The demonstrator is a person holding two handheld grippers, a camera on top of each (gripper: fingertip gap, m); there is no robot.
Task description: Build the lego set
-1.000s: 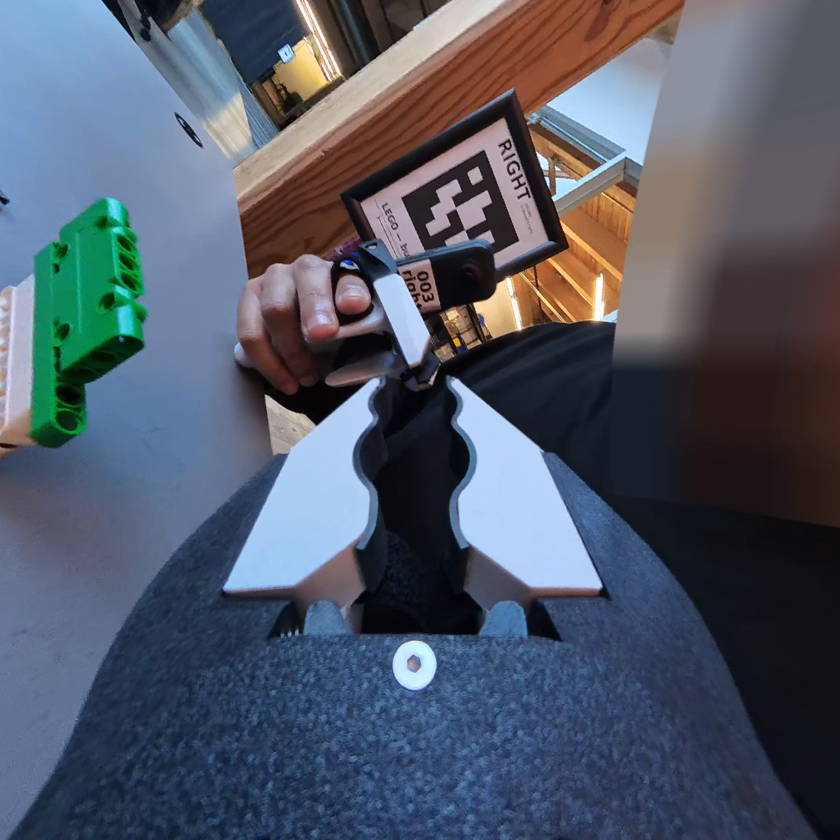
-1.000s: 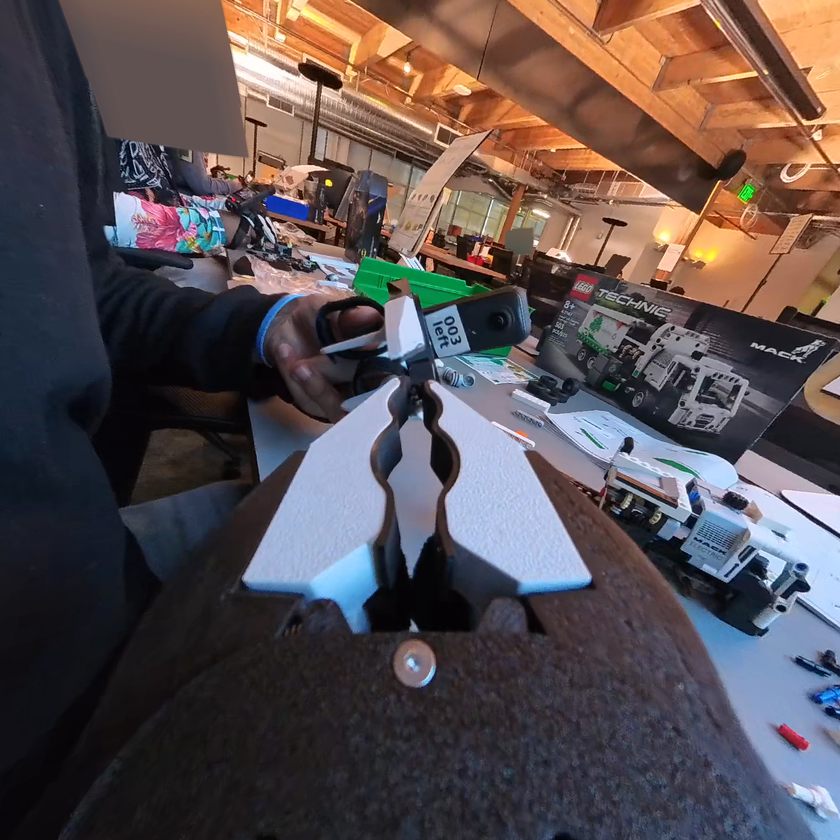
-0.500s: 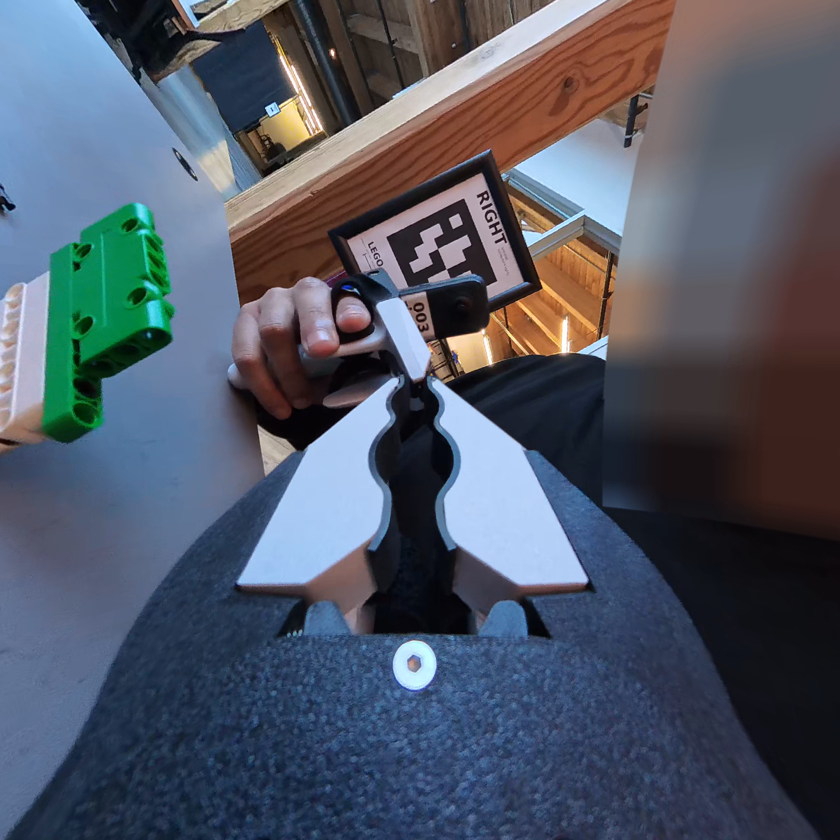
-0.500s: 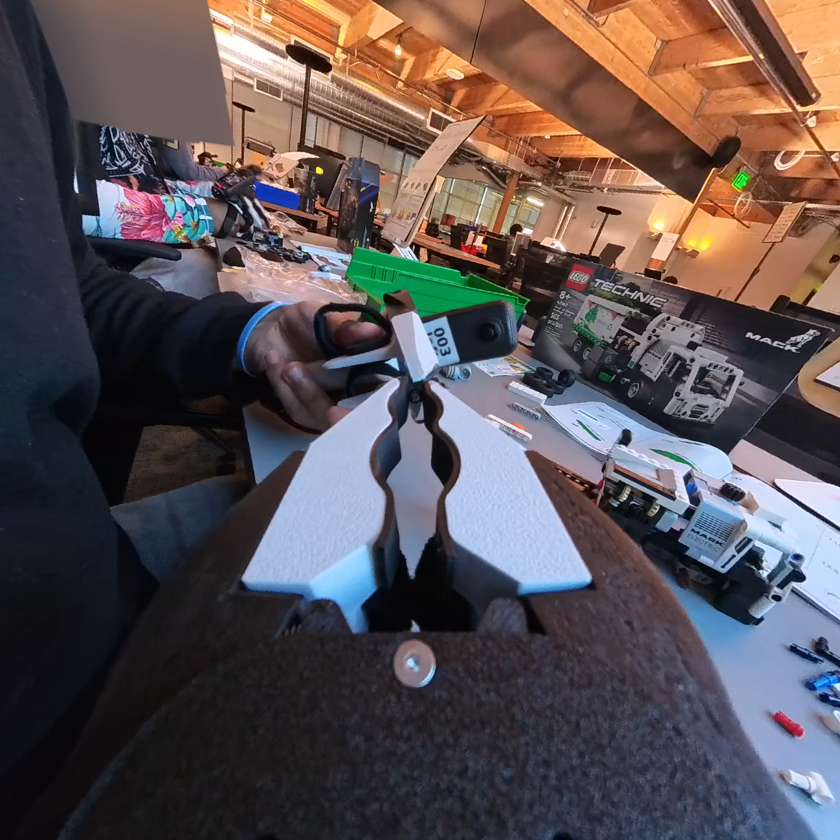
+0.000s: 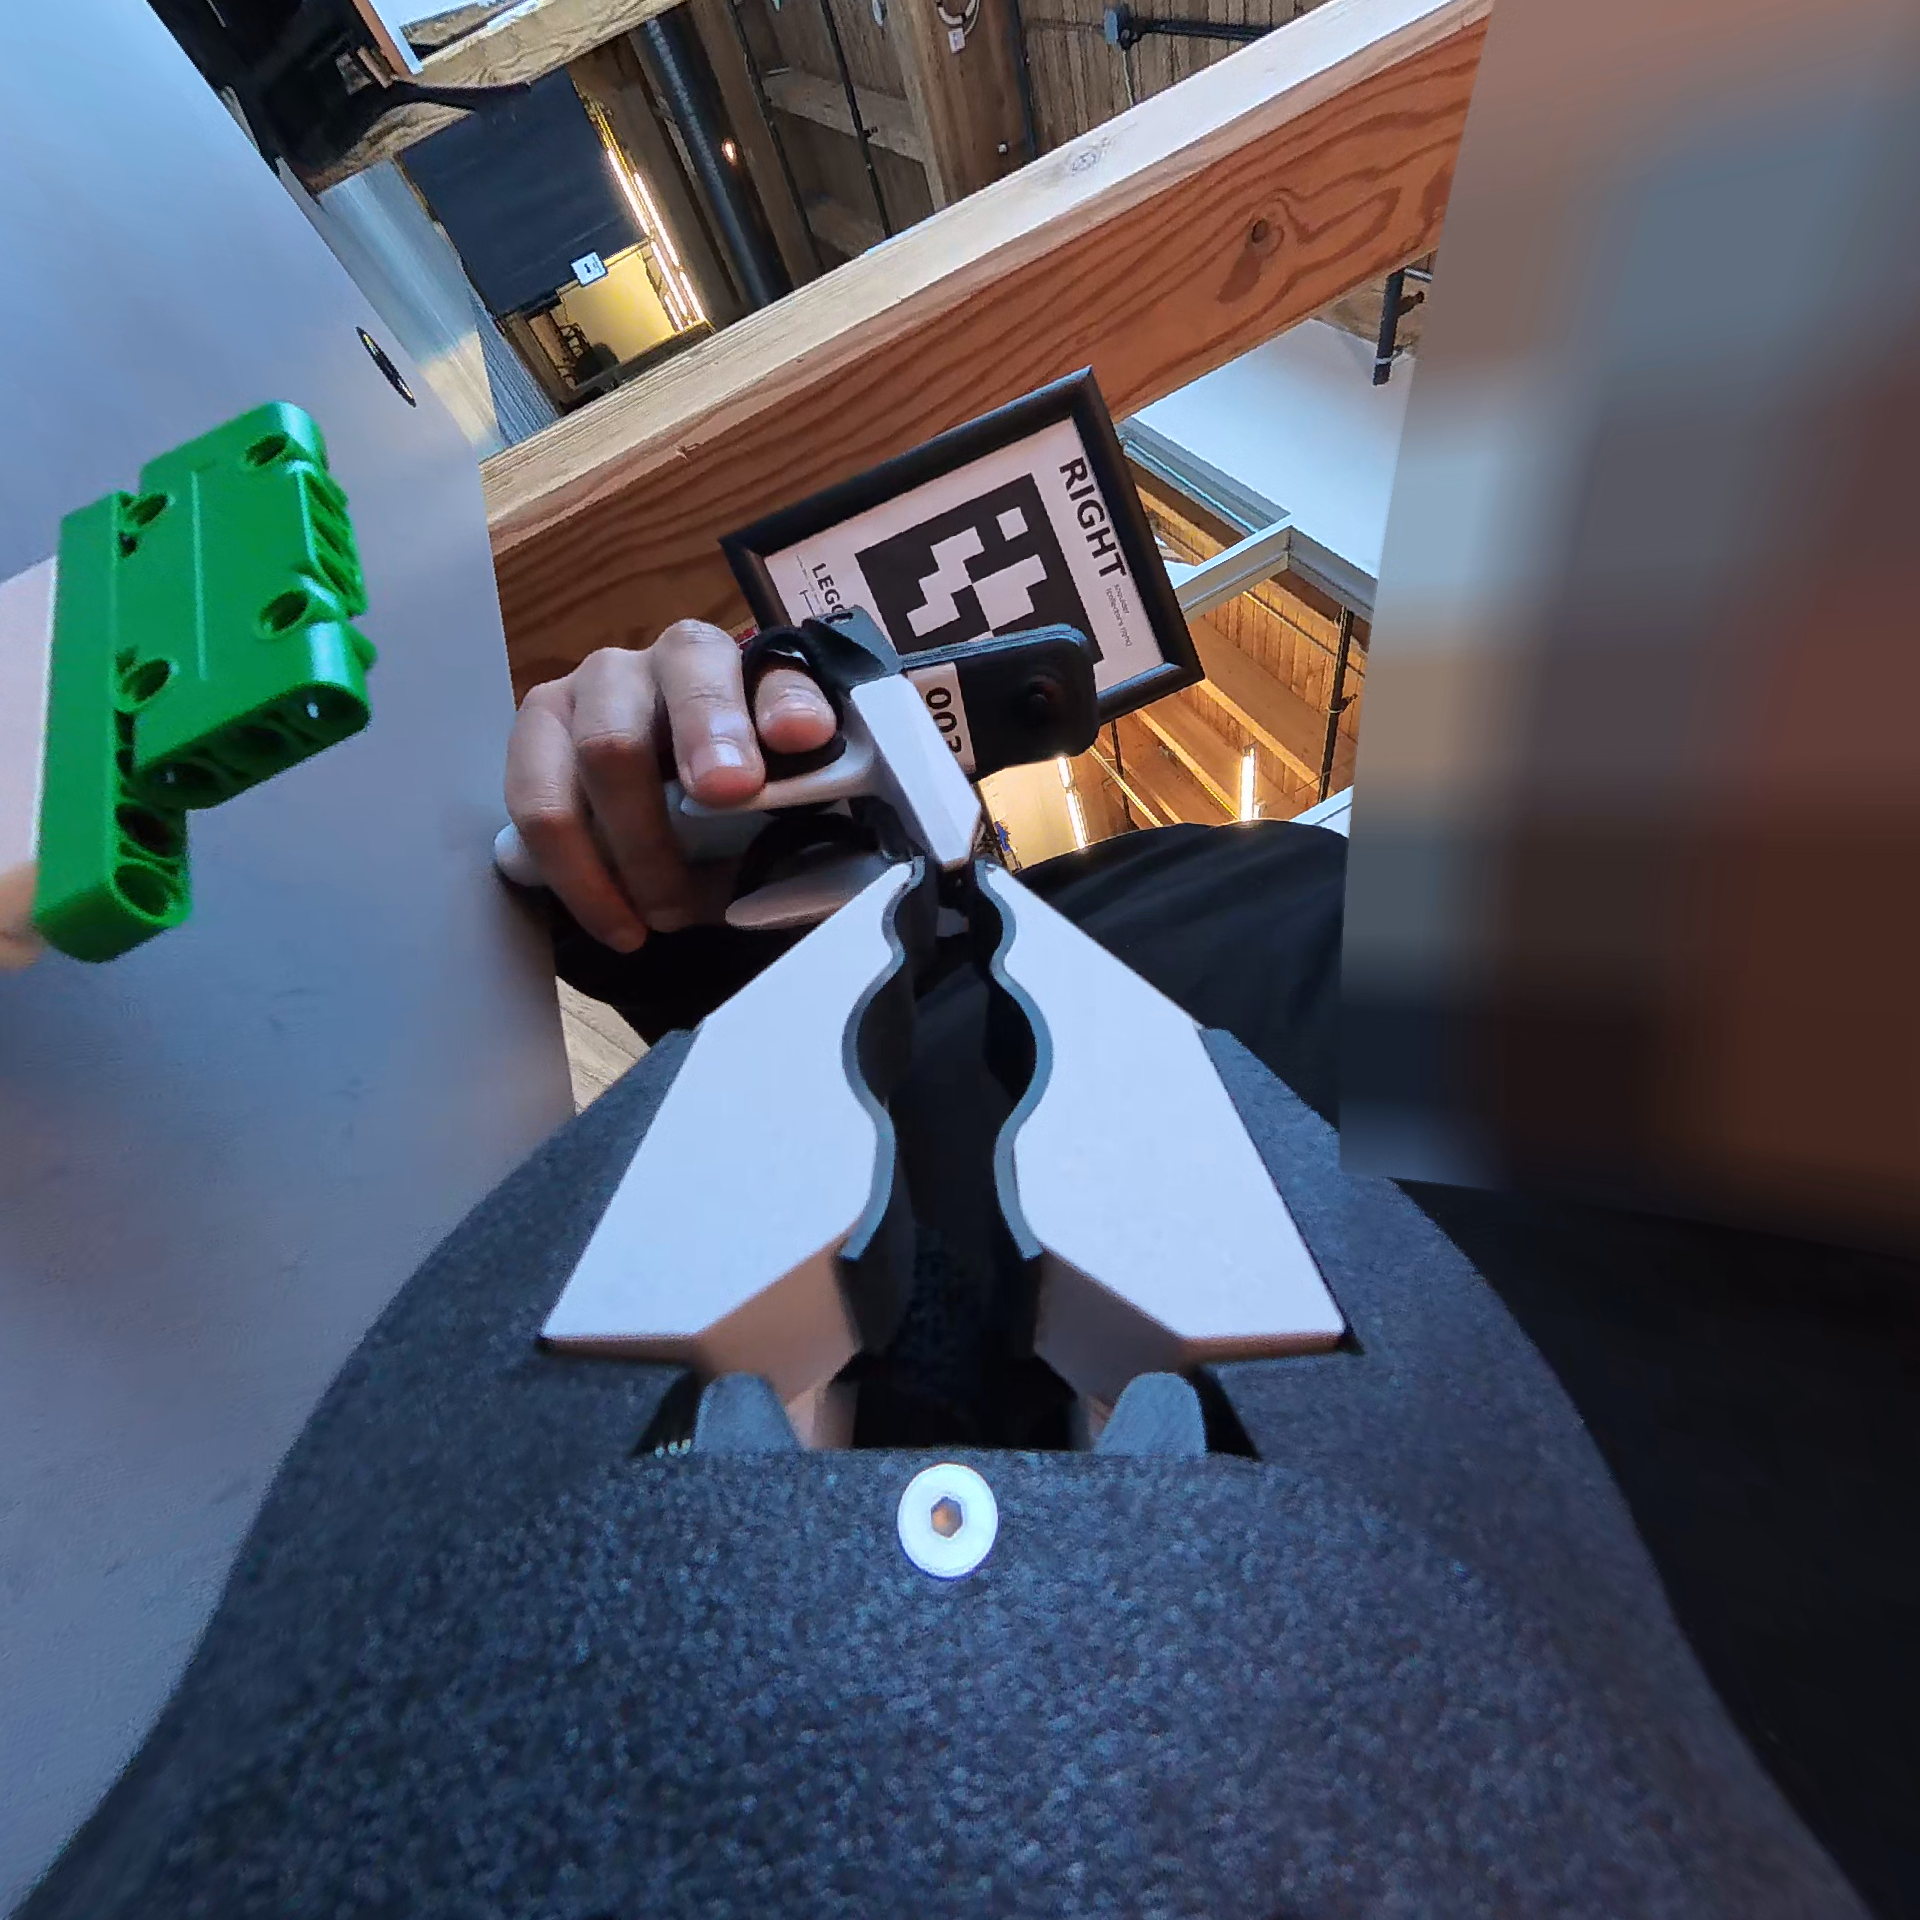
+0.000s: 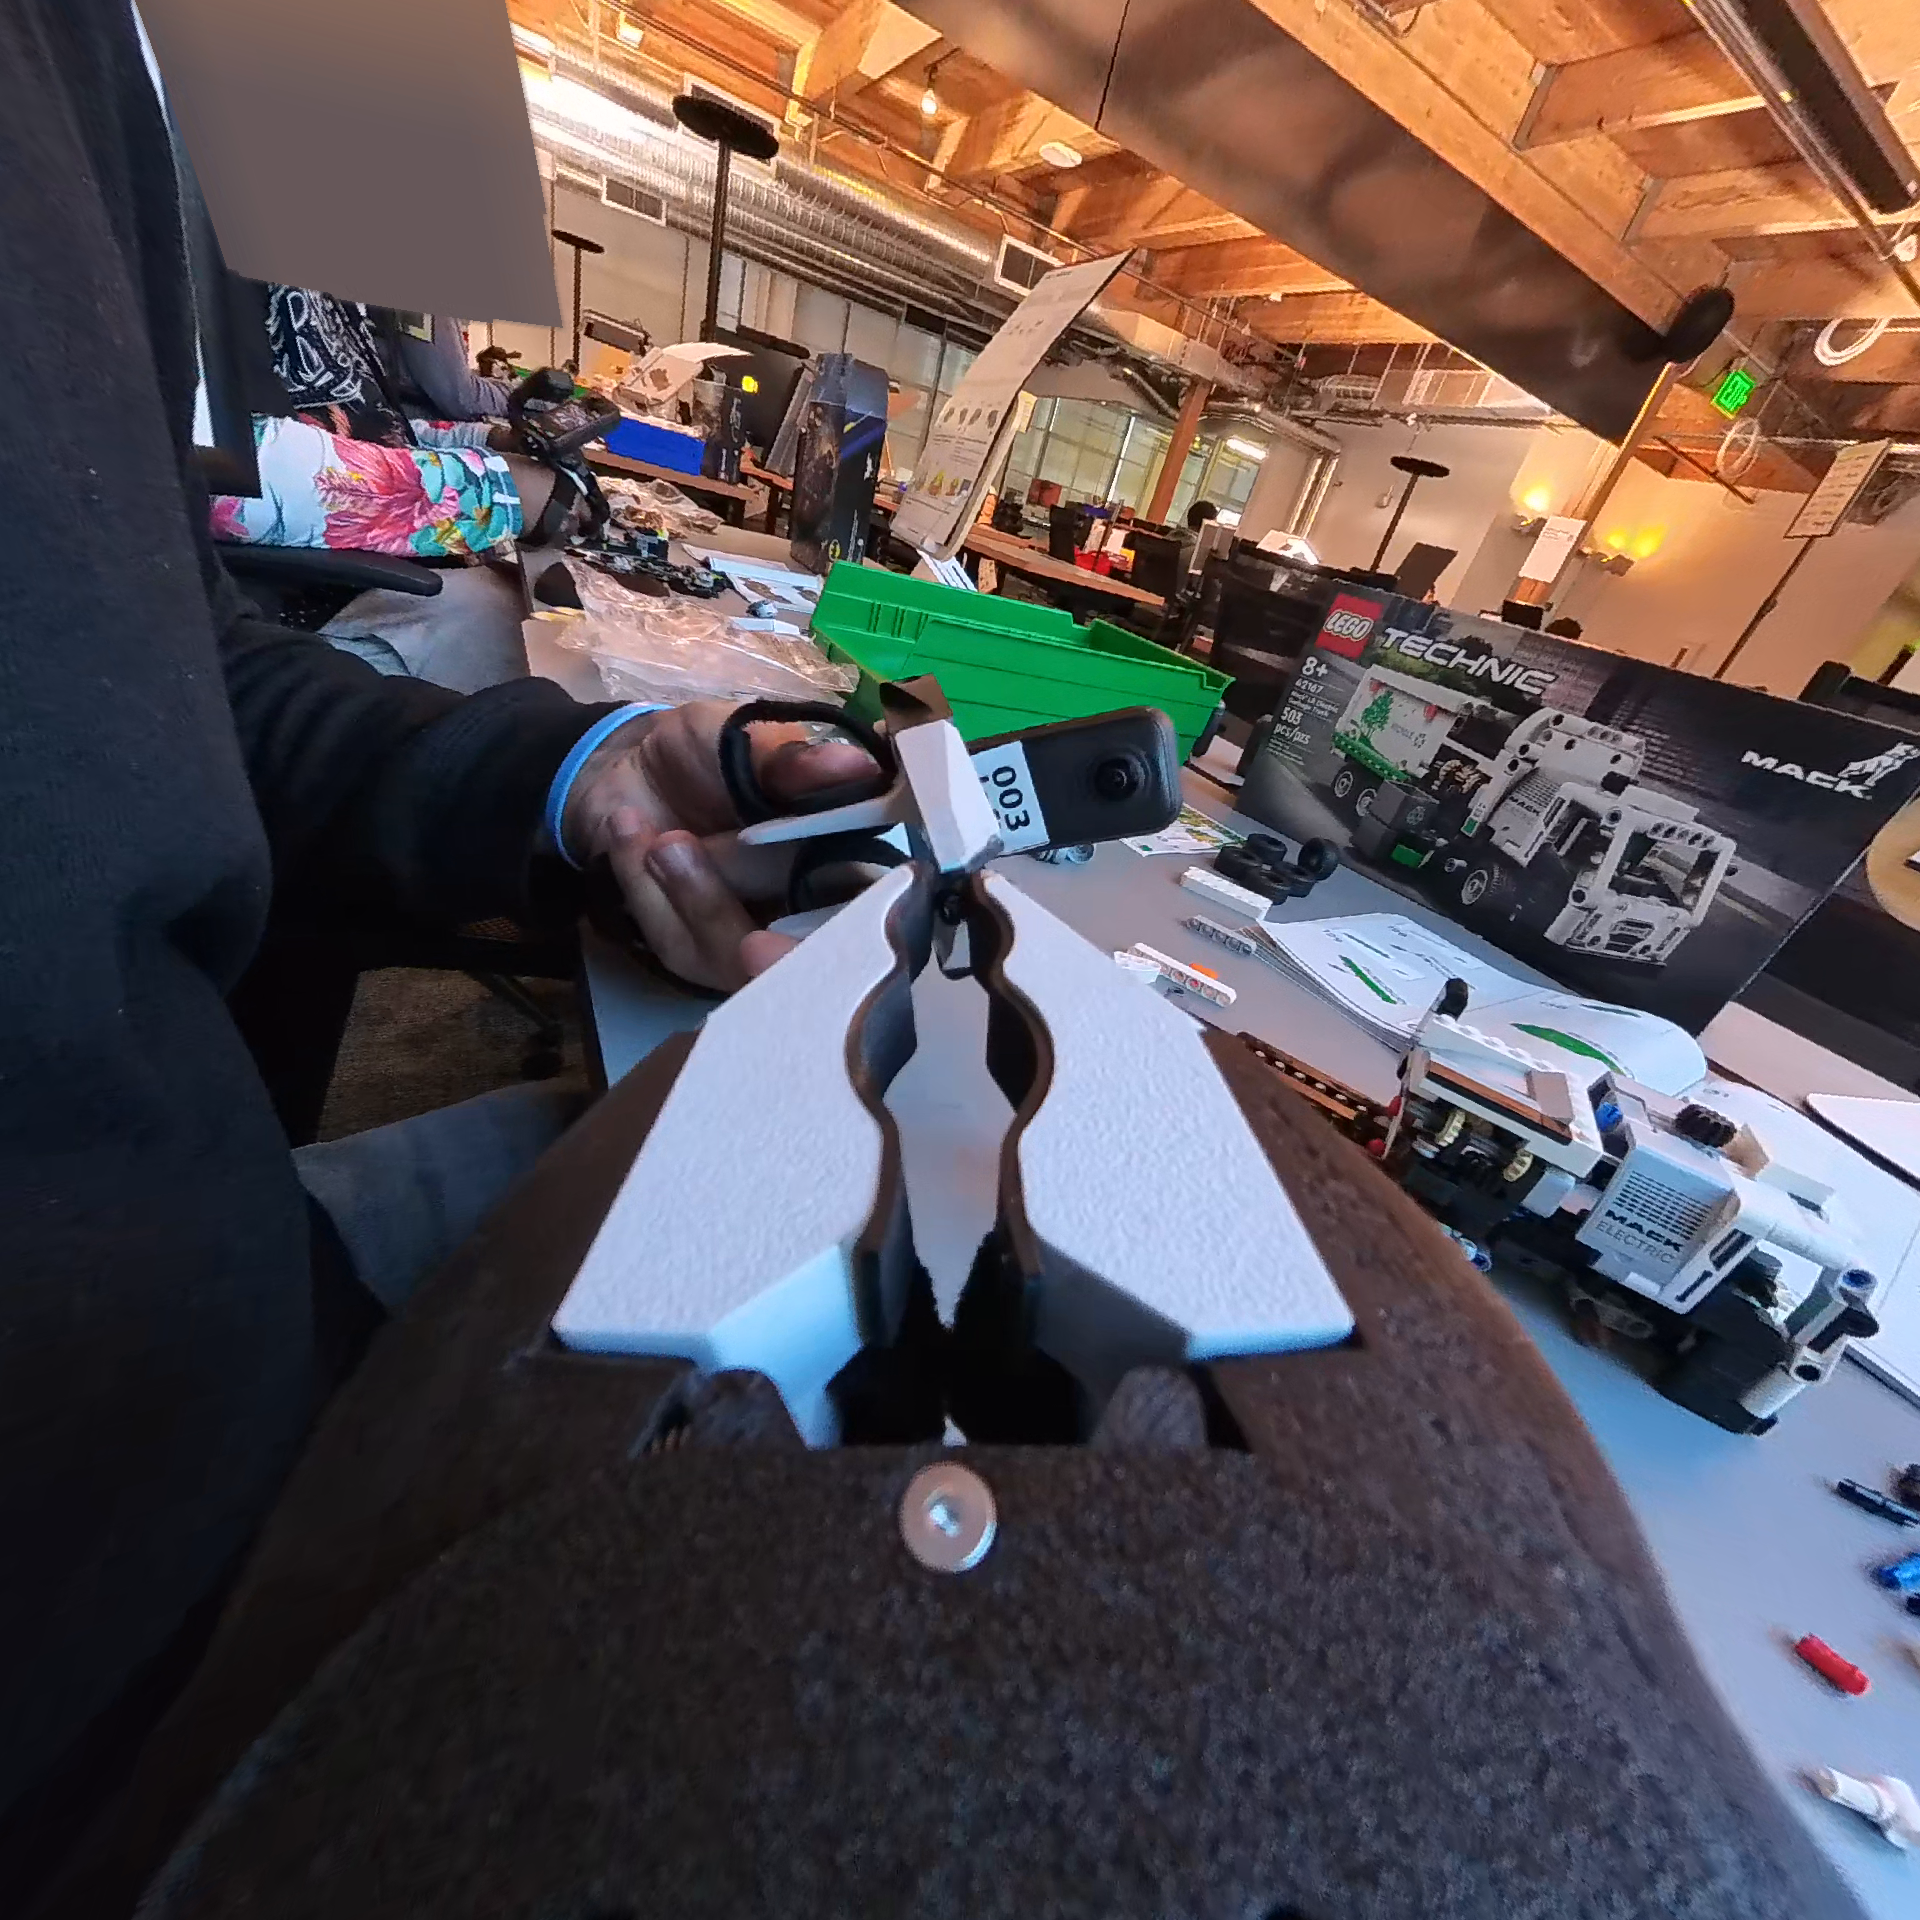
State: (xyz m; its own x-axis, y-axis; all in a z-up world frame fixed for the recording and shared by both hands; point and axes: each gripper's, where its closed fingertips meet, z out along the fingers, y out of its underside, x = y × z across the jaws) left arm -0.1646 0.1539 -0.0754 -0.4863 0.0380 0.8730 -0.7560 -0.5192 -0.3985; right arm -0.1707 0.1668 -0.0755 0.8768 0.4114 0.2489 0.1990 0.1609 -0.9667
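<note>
My two grippers meet tip to tip above the table's near edge. In the right wrist view my right gripper [image 6: 951, 899] is nearly shut on a small black piece [image 6: 949, 916] at its tips. The left gripper [image 6: 951, 821] faces it, a hand on its handle. In the left wrist view my left gripper [image 5: 943, 878] has its jaws narrowed to a slim gap around the same spot, where the right gripper's [image 5: 930, 800] tip touches. A green-and-white brick assembly [image 5: 197, 675] lies on the grey table [image 5: 260, 1143] to the left. A part-built white truck model [image 6: 1621, 1195] stands to the right.
The set's box [image 6: 1558, 790] stands at the back with the open manual [image 6: 1382, 966] before it. A green bin [image 6: 997, 665], black wheels [image 6: 1278, 868] and loose pins such as a red one [image 6: 1831, 1664] lie on the table. A framed marker card [image 5: 966, 571] stands behind the right gripper. My left and right fingertips are right by each other. The part-built white truck model [image 6: 1621, 1195] is about 20 cm from both grippers' fingertips.
My left gripper's jaws have narrowed from clearly open to almost shut around the right gripper's tip. The right gripper stays shut. Both views have shifted slightly.
</note>
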